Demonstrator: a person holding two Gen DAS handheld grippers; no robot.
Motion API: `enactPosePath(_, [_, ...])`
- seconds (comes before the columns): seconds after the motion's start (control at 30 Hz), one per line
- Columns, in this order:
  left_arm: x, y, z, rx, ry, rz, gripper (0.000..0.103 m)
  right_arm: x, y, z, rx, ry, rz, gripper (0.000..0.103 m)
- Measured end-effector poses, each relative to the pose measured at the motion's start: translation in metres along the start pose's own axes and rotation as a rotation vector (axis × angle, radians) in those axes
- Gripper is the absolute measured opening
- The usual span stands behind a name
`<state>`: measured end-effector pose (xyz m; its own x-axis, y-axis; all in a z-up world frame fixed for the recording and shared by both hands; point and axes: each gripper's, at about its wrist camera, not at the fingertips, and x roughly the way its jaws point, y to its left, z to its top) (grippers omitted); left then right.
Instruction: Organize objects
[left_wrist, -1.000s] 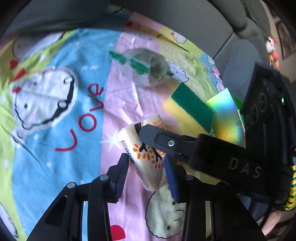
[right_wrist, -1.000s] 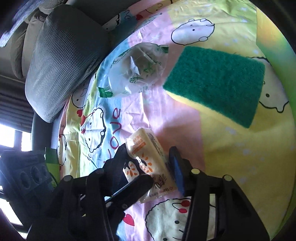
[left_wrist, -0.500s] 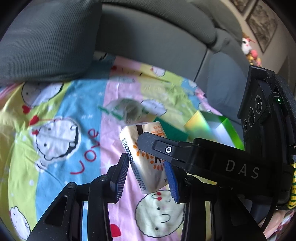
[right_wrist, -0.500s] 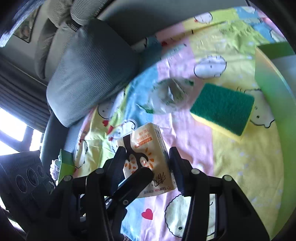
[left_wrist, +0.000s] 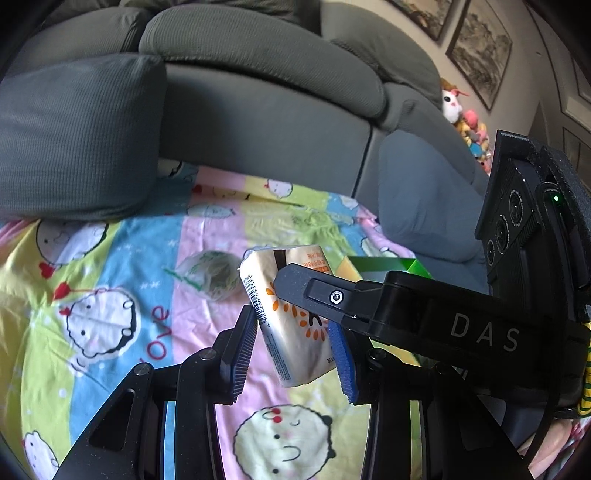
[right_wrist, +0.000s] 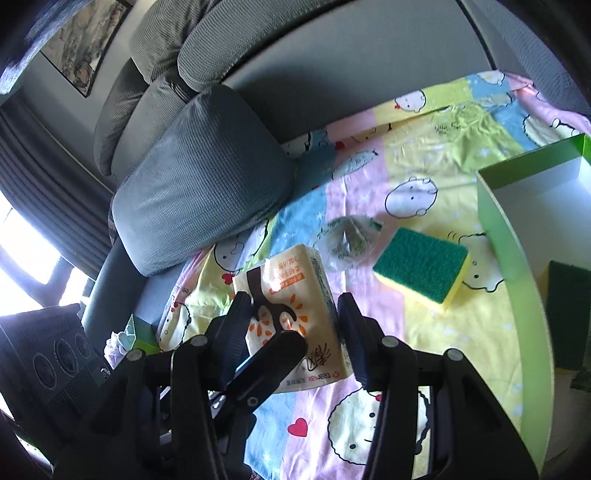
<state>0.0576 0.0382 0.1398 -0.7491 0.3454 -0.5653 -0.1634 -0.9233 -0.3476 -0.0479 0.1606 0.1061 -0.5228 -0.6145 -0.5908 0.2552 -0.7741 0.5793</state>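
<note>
The tissue pack (left_wrist: 295, 317) hangs pinched between my left claw (left_wrist: 291, 345) and right claw (right_wrist: 291, 334), both clamping it above the cartoon blanket (right_wrist: 424, 155). A sponge (right_wrist: 421, 266) lies at two o'clock, beside the green box (right_wrist: 495, 221).

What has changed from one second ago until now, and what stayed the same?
The tissue pack, held by both the left gripper and the right gripper, was lifted off the cartoon bedsheet; both cameras now see more of the sofa. The grips, the sponge, the crumpled plastic bag and the green box are unchanged.
</note>
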Motion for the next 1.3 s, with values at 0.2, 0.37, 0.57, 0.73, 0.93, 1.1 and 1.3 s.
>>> enactPosePath(0.2, [-0.002, -0.027, 0.004, 0.06, -0.043, -0.024, 0.041, -0.026, -0.008, 0.004, 0.009, -0.076, 0.015, 0.049])
enactPosePath(0.37, [0.006, -0.058, 0.008, 0.135, -0.044, -0.049, 0.041, -0.051, -0.027, 0.007, 0.047, -0.147, 0.009, 0.049])
enactPosePath(0.57, [0.021, -0.097, 0.011, 0.235, -0.028, -0.104, 0.041, -0.082, -0.056, 0.008, 0.12, -0.252, -0.007, 0.05])
enactPosePath(0.73, [0.039, -0.125, 0.01, 0.297, 0.01, -0.144, 0.041, -0.1, -0.08, 0.006, 0.184, -0.304, -0.027, 0.05])
enactPosePath(0.93, [0.064, -0.156, 0.007, 0.362, 0.066, -0.198, 0.041, -0.116, -0.114, 0.0, 0.29, -0.355, -0.058, 0.05])
enactPosePath(1.1, [0.087, -0.173, 0.001, 0.385, 0.129, -0.249, 0.041, -0.127, -0.138, -0.004, 0.375, -0.39, -0.108, 0.05])
enactPosePath(1.3, [0.113, -0.18, -0.01, 0.354, 0.215, -0.324, 0.041, -0.129, -0.162, -0.012, 0.462, -0.392, -0.193, 0.05])
